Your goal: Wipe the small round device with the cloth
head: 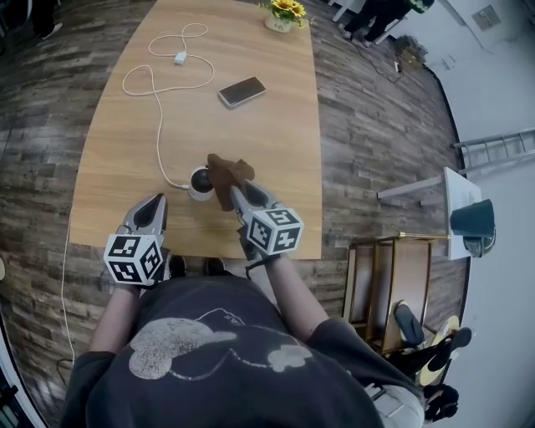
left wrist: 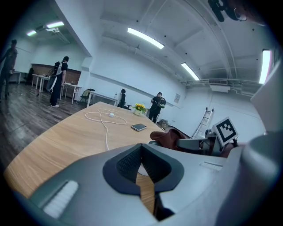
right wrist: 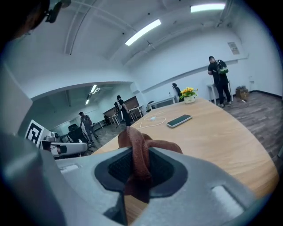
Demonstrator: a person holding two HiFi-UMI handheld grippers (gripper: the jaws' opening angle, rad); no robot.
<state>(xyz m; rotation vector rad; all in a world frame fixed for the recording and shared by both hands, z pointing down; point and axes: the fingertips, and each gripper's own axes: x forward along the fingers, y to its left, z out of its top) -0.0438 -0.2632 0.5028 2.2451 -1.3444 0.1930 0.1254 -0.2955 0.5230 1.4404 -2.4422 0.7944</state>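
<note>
**Small round device** (head: 201, 180): low puck, white body with a dark top. It sits on the worktop (head: 276, 150), just ahead of the right hand-held gripper's tips and a little to their left, and ahead and to the right of the left hand-held gripper. A white cable (head: 159, 125) runs from its left side.

**Cloth** (head: 227, 173): brown, soft, bunched into thick folds. In the head view its folds overlap the device's right edge.

**Right hand-held gripper** (head: 236, 194): jaws pinching the cloth. A twisted rope of fabric runs up between the pads and spills out beyond the tips.

**Left hand-held gripper** (head: 156, 201): jaws pressed together with nothing between them, held near the worktop's near edge, apart from the device.

**Other items on the worktop, well beyond both grippers:**
- phone (head: 242, 91), lying flat
- flower pot (head: 282, 15) with yellow blooms, at the far end
</note>
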